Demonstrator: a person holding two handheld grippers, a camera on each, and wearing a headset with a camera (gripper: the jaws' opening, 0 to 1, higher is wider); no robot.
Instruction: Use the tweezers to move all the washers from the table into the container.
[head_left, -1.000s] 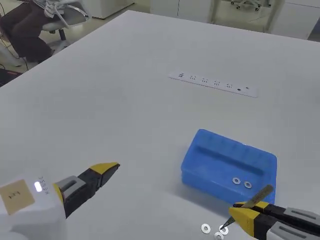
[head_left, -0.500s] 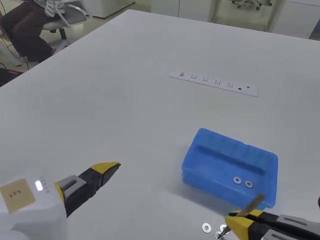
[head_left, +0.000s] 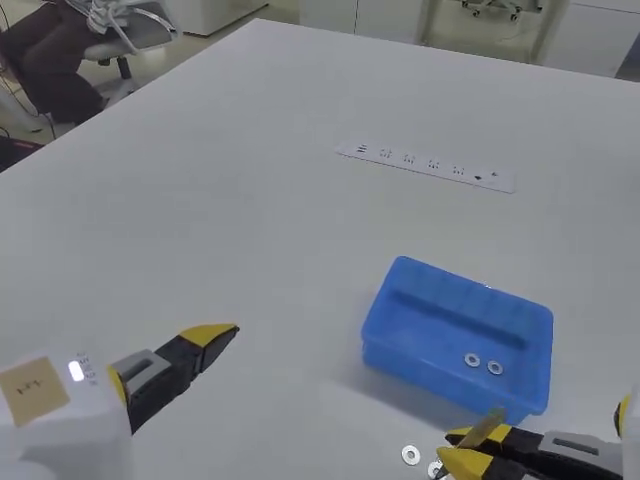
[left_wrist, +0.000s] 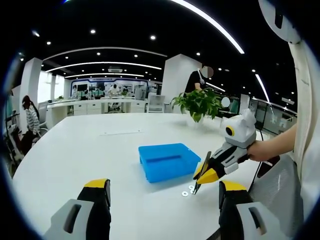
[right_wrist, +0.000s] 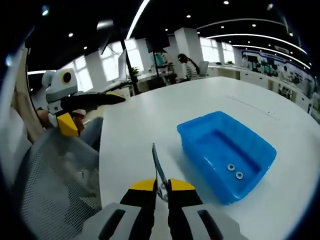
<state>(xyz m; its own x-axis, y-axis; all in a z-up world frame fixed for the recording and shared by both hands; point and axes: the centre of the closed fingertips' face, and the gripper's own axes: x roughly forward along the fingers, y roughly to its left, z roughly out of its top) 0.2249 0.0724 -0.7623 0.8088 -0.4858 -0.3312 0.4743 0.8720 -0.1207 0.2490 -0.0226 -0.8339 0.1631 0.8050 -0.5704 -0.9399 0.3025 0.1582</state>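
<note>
R gripper (head_left: 452, 452), pinching tweezers (right_wrist: 158, 165), dropped lower; blue container (head_left: 415, 360) holds 2 washers (head_left: 472, 360); L gripper (left_wrist: 165, 187) spread.

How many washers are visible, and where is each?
4. Two washers lie inside the blue container. Two lie on the table beside the right gripper, one at the picture's edge. More may be hidden under it.

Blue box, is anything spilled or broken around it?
Nothing looks broken or spilled. Two washers sit inside the blue container. A couple of loose washers lie on the table beside the right tool, which grips the tweezers. That's just unfinished work.
</note>
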